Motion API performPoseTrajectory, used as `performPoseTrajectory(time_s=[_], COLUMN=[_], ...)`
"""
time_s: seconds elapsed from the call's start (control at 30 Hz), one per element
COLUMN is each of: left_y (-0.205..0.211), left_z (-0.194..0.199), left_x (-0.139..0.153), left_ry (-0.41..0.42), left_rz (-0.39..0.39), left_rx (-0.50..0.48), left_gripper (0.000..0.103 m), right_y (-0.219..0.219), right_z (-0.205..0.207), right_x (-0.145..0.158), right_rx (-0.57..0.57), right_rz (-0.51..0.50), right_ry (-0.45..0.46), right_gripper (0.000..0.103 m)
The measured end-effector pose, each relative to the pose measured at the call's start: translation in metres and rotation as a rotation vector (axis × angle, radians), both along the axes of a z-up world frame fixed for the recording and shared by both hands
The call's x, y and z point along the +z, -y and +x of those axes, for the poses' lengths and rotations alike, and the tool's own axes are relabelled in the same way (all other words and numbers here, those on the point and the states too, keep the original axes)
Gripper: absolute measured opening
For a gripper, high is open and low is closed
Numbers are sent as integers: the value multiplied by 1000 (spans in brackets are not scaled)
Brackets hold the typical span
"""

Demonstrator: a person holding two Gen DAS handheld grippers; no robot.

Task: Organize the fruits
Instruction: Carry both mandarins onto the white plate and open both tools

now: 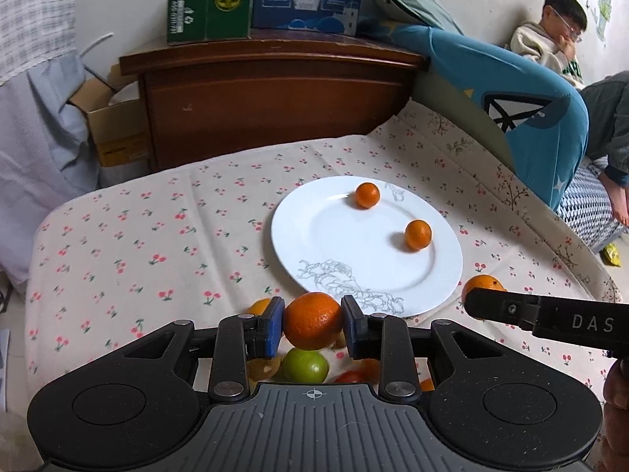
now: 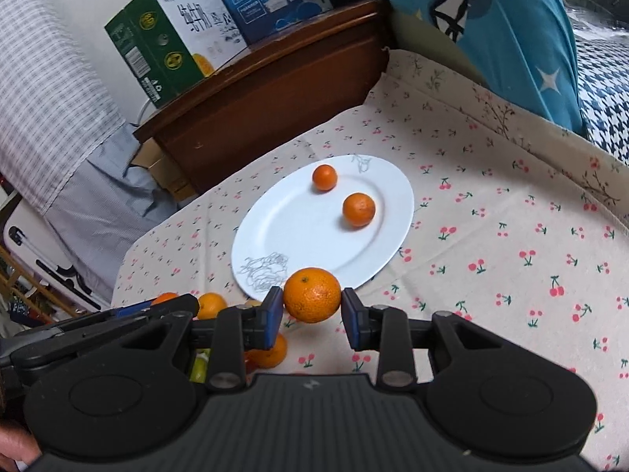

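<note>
L gripper (image 1: 313, 324): clamped on an orange (image 1: 313, 320), blue pads (image 1: 275, 326) pressing both sides. Fruit is off the cloth, just short of plate's near rim.
R gripper (image 2: 312, 312): also closed on its own orange (image 2: 312, 295), held at the widest part so it shouldn't roll out. Sits over plate's near edge.
Plate (image 1: 326, 236): white, on cherry-print tablecloth (image 1: 137, 236). 2 small oranges on it, far one (image 1: 367, 195) and nearer one (image 1: 418, 235), apart from each other, both toward the far/right side. Near half is bare, so room for both incoming.
Loose pile: green fruit (image 1: 305, 365) plus a few orange/red pcs under L gripper, partly hidden, can't count.
Stage (my read): both hands mid-carry to plate, 2 done, 2 in hand.
Risk: round fruit on a shallow plate, prob rolls if let go high. Set down low, away from rim.
Bkgd: person (image 1: 550, 39) sitting far right, not involved.
</note>
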State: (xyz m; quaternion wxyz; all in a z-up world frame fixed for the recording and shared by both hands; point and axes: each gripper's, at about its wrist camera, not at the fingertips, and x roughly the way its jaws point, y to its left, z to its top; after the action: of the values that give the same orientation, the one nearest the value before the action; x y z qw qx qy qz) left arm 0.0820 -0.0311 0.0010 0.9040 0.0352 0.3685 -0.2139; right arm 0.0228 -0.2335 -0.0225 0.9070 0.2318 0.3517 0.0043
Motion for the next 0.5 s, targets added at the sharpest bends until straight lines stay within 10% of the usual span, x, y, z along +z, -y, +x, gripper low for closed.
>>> performPoseTrajectory(time_s=[0.5], left_y=[22], left_z=[38], left_x=[-10], left_ry=[-24], left_rz=[-3], left_rx=[-40], left_gripper=[28], right_y=[14], right_z=[26], right_x=[-10], right_rx=[-41], right_rz=[67], right_ry=[-9], right_gripper=[32])
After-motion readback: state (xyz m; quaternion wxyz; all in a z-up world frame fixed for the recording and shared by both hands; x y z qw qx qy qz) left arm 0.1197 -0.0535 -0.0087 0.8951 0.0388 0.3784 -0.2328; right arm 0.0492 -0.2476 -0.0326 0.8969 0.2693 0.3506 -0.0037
